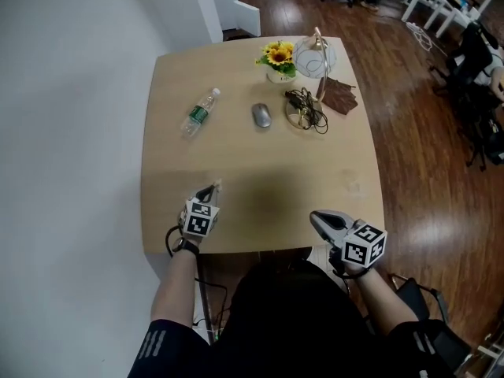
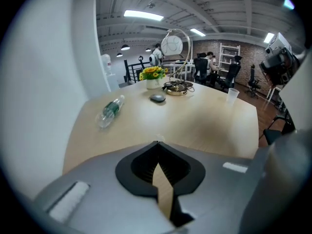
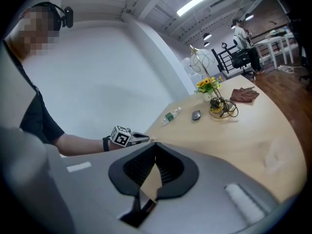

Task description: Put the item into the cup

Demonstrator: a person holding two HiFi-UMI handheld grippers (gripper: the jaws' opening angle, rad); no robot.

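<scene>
Our left gripper (image 1: pixel 216 186) is clenched, empty. Well beyond it lie a clear green-labelled plastic bottle (image 1: pixel 200 112), a grey computer mouse (image 1: pixel 261 115) and potted yellow sunflowers (image 1: pixel 278 58). The transparent plastic cup (image 2: pixel 232 95), faint and hard to make out, stands near our right gripper (image 1: pixel 313 216), which is also clenched and empty.

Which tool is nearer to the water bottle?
Left. The left tool is at the table edge, in line with the bottle; the right tool is farther aside.

Head view steeply down, gripper views low across table (image 1: pixel 236 160)
</scene>
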